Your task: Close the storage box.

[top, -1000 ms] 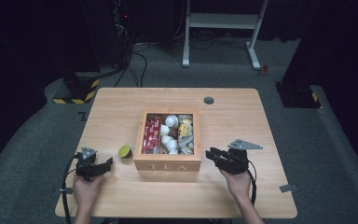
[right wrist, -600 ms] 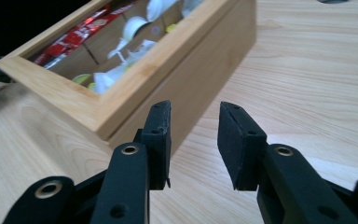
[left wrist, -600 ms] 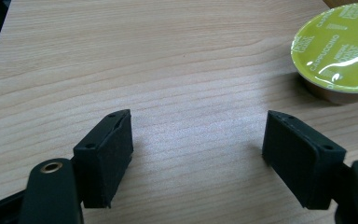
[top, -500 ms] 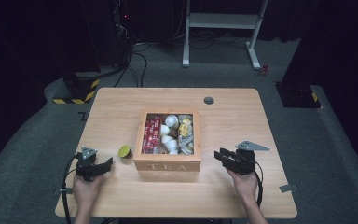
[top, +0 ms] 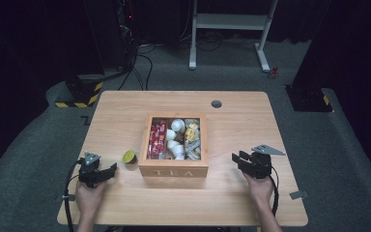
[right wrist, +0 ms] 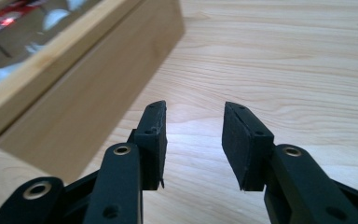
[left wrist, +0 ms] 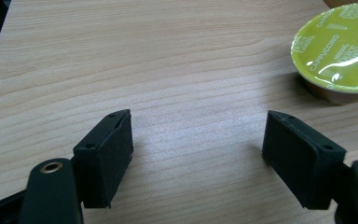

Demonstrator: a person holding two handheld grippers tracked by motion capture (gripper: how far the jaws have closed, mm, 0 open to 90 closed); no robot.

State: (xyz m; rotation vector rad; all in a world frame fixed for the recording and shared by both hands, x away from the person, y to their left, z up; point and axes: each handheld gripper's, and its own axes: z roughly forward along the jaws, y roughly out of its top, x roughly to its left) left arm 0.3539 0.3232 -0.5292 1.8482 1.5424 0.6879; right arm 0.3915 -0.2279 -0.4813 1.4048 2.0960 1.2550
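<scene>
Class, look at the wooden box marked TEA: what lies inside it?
Inside the open wooden TEA box: red packets at left, white capsules in the middle, yellow and grey wrapped pieces at right. Whatever lies beneath them is covered.

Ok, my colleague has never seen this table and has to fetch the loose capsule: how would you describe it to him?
Find the wooden box marked TEA in the middle of the table. Just off its front left corner, in front of the left claw, sits the capsule. It has a lime-green lid printed CAPPUCCINO and lies alone, outside the box.

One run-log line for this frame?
left gripper: open, empty | capsule: on table beside box | right gripper: jaws just opening, empty
</scene>
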